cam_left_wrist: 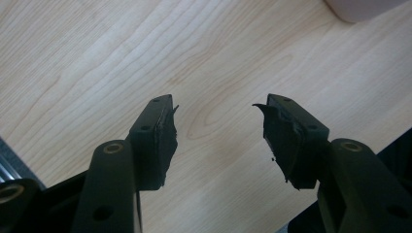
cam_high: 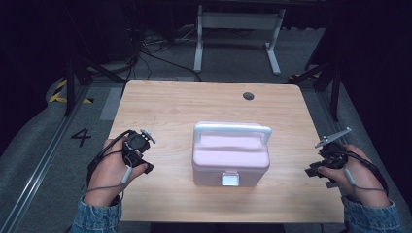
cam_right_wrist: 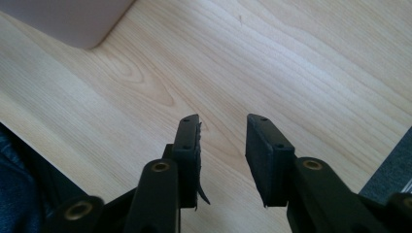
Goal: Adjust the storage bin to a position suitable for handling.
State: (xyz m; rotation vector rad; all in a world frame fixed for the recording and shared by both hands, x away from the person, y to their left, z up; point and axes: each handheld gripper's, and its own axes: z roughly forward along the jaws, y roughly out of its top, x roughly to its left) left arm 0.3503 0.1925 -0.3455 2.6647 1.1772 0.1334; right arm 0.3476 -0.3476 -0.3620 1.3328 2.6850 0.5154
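Note:
A pink lidded box (cam_high: 230, 160) with a white carry handle (cam_high: 232, 130) and a white front latch (cam_high: 230, 179) stands in the middle of the wooden table (cam_high: 184, 104). My left gripper (cam_high: 141, 160) hovers left of the box, apart from it, jaws open over bare wood (cam_left_wrist: 216, 121). A corner of the box (cam_left_wrist: 359, 7) shows at the top right of the left gripper view. My right gripper (cam_high: 318, 170) sits right of the box near the table's right edge, open with nothing between its pads (cam_right_wrist: 222, 127). The box corner (cam_right_wrist: 73, 22) shows at the top left there.
A round cable hole (cam_high: 248, 96) lies in the tabletop at the back right. A white frame (cam_high: 238, 29) and cables stand on the floor behind the table. Dark stand legs (cam_high: 73, 82) flank the left side.

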